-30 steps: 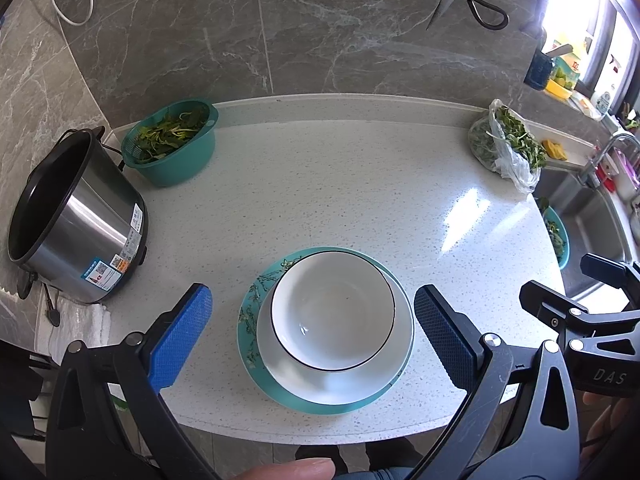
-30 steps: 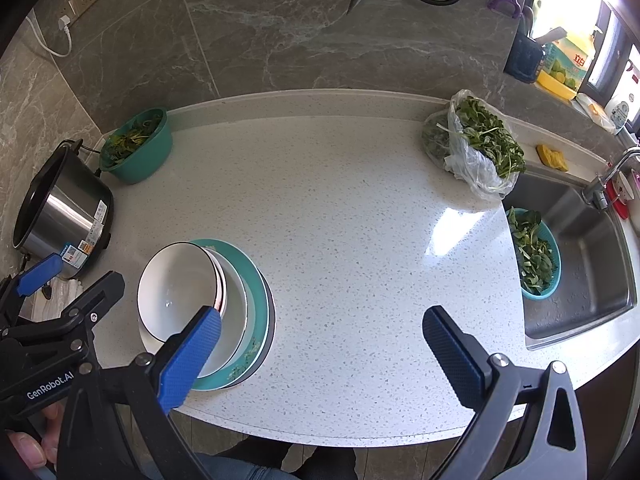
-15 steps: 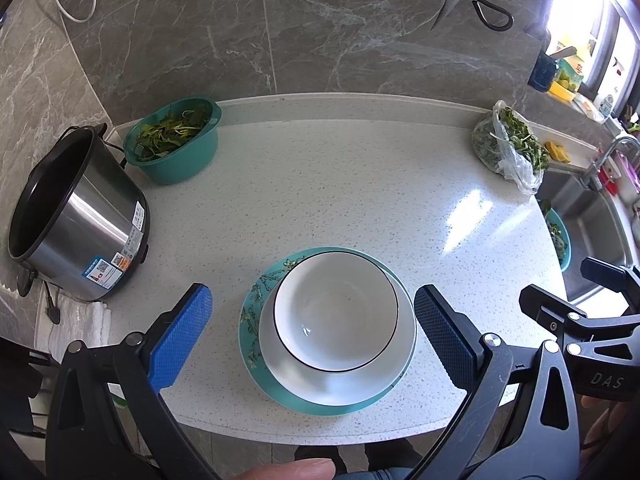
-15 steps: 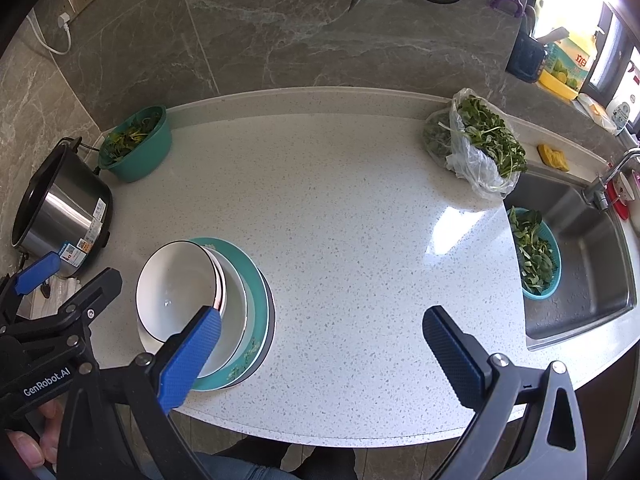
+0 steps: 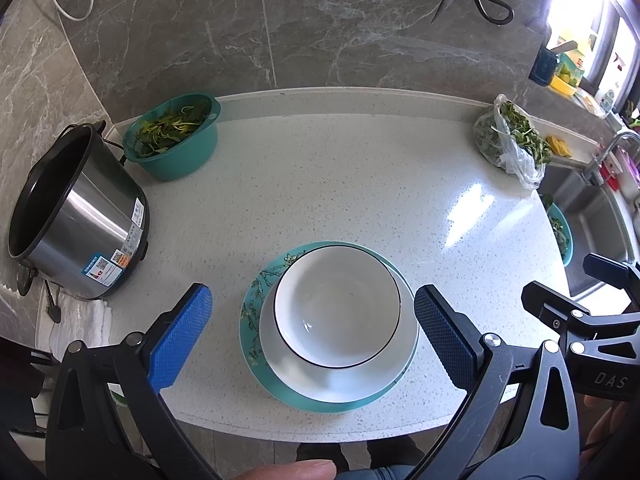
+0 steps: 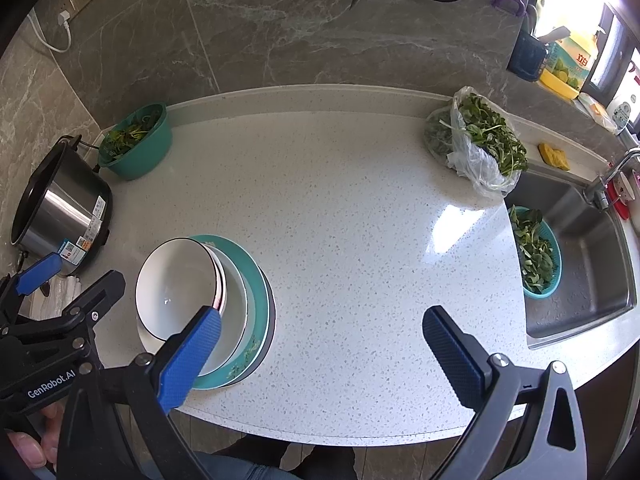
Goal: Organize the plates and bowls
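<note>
Left wrist view: left gripper spread wide, empty, above stacked bowl; right gripper likewise.

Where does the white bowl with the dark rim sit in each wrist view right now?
Left wrist: white bowl lower centre, atop the stacked plates, between the open left gripper fingers.
Right wrist: bowl lower left, just beyond the open right gripper left finger.
Shared landmark: steel pot at left.

White round ceramic bowl rimmed black; teal round plate branch-patterned; speckled white stone bench.
</note>
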`<action>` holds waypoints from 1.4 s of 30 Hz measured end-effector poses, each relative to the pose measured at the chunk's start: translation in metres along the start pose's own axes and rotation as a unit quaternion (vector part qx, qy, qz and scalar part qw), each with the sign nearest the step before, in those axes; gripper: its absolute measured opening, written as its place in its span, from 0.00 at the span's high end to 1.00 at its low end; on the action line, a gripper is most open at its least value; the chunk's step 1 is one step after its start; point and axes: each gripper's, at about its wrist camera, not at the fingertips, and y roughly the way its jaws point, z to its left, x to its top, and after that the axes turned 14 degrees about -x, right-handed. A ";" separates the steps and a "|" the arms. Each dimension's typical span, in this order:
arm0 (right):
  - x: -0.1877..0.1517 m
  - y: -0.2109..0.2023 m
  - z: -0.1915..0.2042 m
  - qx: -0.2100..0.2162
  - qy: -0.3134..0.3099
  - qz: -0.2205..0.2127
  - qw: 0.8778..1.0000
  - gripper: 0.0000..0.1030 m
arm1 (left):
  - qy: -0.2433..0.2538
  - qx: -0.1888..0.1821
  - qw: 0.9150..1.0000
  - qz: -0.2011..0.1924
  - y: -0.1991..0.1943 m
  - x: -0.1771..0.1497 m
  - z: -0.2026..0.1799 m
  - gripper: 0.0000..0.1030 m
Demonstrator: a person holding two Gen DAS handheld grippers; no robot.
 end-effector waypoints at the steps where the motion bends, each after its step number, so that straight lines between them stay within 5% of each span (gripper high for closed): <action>1: 0.000 0.000 0.000 0.000 0.000 0.000 1.000 0.00 | 0.000 0.000 1.000 0.000 0.000 0.000 0.000 0.00; 42: 0.001 0.007 -0.003 -0.003 -0.003 0.011 1.000 0.00 | -0.009 0.008 0.998 0.056 0.017 -0.002 -0.007 0.00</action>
